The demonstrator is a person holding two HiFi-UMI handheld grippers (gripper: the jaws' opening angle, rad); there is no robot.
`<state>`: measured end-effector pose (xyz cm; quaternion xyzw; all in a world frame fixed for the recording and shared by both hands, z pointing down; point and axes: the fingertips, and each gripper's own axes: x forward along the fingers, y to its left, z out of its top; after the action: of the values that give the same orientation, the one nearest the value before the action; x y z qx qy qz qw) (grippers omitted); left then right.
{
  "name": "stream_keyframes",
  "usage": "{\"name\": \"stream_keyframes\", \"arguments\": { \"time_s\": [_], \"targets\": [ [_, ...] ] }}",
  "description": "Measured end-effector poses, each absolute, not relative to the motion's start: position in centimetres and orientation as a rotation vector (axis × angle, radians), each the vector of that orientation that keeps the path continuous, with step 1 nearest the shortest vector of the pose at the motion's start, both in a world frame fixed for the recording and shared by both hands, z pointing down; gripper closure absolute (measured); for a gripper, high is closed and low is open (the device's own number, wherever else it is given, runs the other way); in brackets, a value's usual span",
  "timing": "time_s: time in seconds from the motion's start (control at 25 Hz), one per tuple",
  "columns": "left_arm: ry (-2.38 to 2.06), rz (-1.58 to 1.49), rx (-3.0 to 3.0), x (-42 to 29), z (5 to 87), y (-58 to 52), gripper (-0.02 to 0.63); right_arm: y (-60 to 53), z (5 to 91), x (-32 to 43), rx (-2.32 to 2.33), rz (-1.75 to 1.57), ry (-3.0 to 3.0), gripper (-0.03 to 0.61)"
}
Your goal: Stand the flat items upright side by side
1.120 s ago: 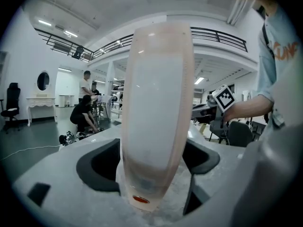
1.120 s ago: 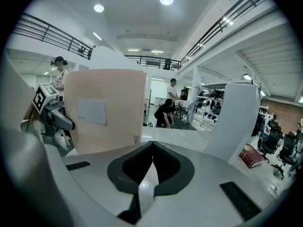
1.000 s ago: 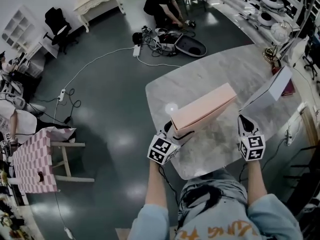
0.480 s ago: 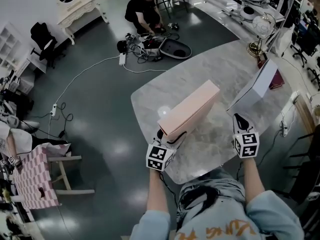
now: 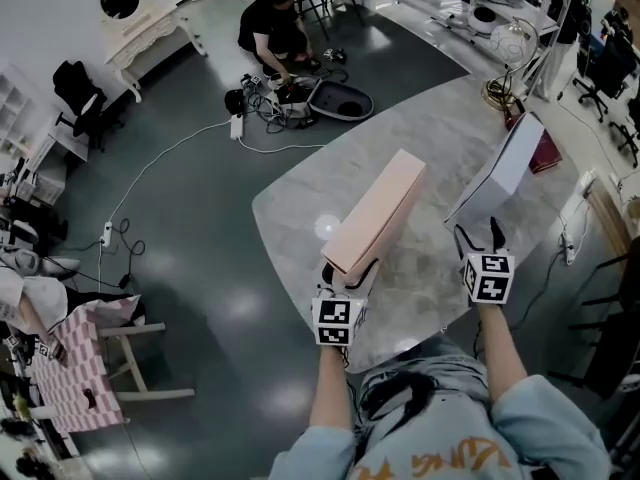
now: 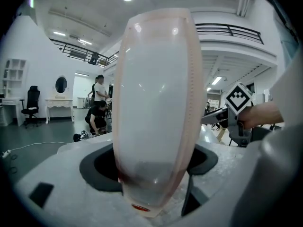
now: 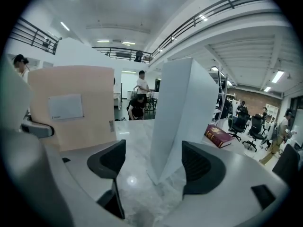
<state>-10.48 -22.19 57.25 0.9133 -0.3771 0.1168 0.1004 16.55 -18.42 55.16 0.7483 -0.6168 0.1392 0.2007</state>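
Note:
A flat pink box [image 5: 375, 214] stands on edge on the grey marble table [image 5: 440, 133], and my left gripper [image 5: 348, 276] is shut on its near end. In the left gripper view the box [image 6: 156, 103] fills the gap between the jaws. To its right a flat white box [image 5: 503, 169] stands upright on the table. My right gripper [image 5: 480, 238] is just in front of its near edge, jaws opening. In the right gripper view the white box [image 7: 182, 112] stands between the spread jaws and the pads do not touch it; the pink box [image 7: 75, 105] shows at left.
A dark red book [image 5: 545, 152] lies flat behind the white box, also seen in the right gripper view [image 7: 221, 135]. A globe on a stand [image 5: 507, 53] is at the table's far edge. A person crouches by cables and a dark case [image 5: 337, 98] on the floor beyond the table.
The pink box has turned from a slant to nearly upright on its edge. My right gripper's jaws, closed on the white box before, have spread apart. The view has shifted slightly.

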Motion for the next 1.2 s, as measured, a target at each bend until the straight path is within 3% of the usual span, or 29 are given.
{"name": "stream_keyframes", "arguments": {
  "time_s": [0.12, 0.44, 1.2],
  "targets": [
    [-1.156, 0.352, 2.679, -9.6, 57.0, -22.5, 0.227, -18.9, 54.5, 17.5, 2.151, 0.406, -1.709, 0.173],
    [-1.233, 0.365, 2.617, -6.3, 56.9, -23.3, 0.229, -21.3, 53.7, 20.3, 2.246, 0.456, -1.686, 0.114],
    [-1.583, 0.356, 2.395, -2.7, 57.3, -24.7, 0.235, -24.4, 55.2, 23.3, 2.250, 0.550, -1.702, 0.107]
  ]
}}
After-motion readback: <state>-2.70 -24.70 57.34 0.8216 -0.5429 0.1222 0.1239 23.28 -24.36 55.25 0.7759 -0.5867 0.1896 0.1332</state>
